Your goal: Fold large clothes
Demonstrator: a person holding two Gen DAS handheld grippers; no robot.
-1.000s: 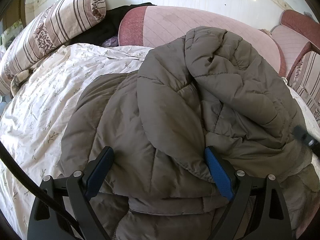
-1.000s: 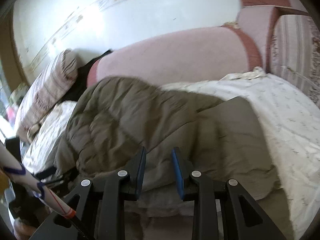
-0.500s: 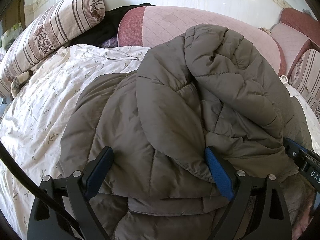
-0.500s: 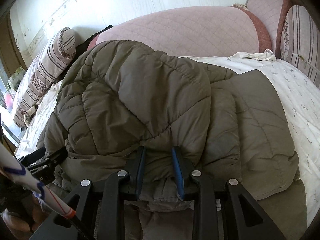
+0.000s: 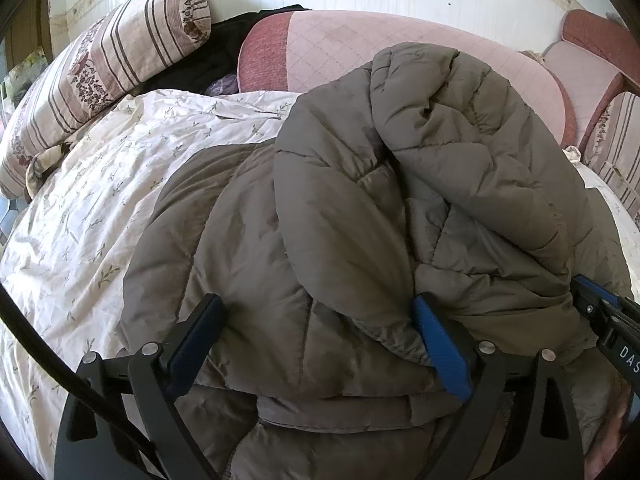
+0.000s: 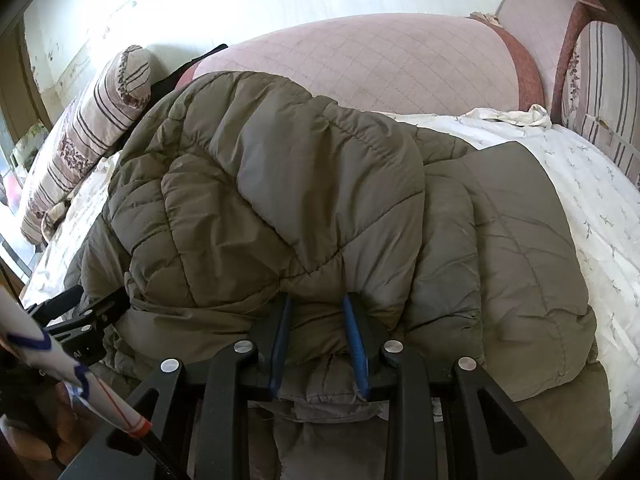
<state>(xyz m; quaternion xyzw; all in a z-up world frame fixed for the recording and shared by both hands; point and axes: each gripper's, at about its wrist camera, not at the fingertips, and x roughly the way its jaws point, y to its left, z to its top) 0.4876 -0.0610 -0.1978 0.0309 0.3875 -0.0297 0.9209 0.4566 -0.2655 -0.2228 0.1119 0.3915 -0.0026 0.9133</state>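
- Item under work: 1 olive-grey quilted padded jacket [image 5: 340, 240], lying on a cream bedsheet with a small leaf print [image 5: 80, 220]. It is bunched into a thick mound near the bed's near edge, with 1 flatter panel spread toward the right in the right wrist view.
- Left gripper [image 5: 316, 344]: blue-padded jaws stand wide apart, straddling a broad fold of jacket. The right pad touches the fold's edge; the left pad lies against the fabric's side. No clamping is evident.
- Right gripper [image 6: 318, 344]: jaws are narrow and set on a pinched ridge of jacket near the hem. Fabric fills the gap and bulges above it; judged clamped on the jacket.
- Surroundings: pink quilted headboard [image 6: 380, 64] behind, striped floral bolster pillow [image 5: 100, 72] at the left.
- Risk 1: slick, puffy fabric may slip from the right pinch if pulled, since only a thin ridge is caught.
- Risk 2: the unclamped left side may let the mound collapse, spoiling the fold.
- Risk 3: the near hem may slide off the bed edge.
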